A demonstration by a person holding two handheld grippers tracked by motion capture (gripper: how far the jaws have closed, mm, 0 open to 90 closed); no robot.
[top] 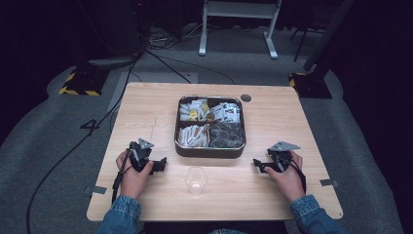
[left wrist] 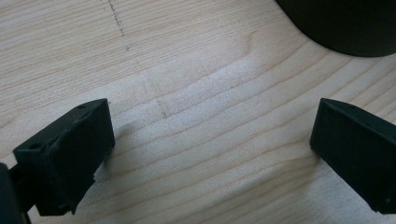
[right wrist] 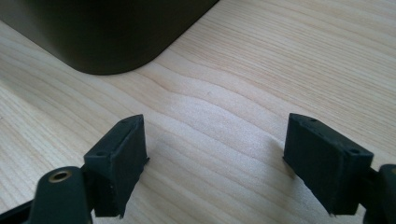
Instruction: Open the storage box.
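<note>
The left gripper (left wrist: pixel 212 140) looks down along its two black jaws at a pale wooden tabletop (left wrist: pixel 196 70), the grain running in long wavy lines. The jaws stand wide apart, one at the lower left and one at the lower right, with bare wood between them and nothing touching either pad. The rounded corner of a dark tray (left wrist: pixel 341 23) sits beyond the right-hand jaw, well clear of it. A faint dotted line (left wrist: pixel 116 21) crosses the wood off to the tray's left.

On table (top: pixel 272 195): tray (top: pixel 210 151) at centre, cup (top: pixel 196 180) just before it, between left gripper (top: pixel 158 165) and right gripper (top: pixel 259 165).
</note>
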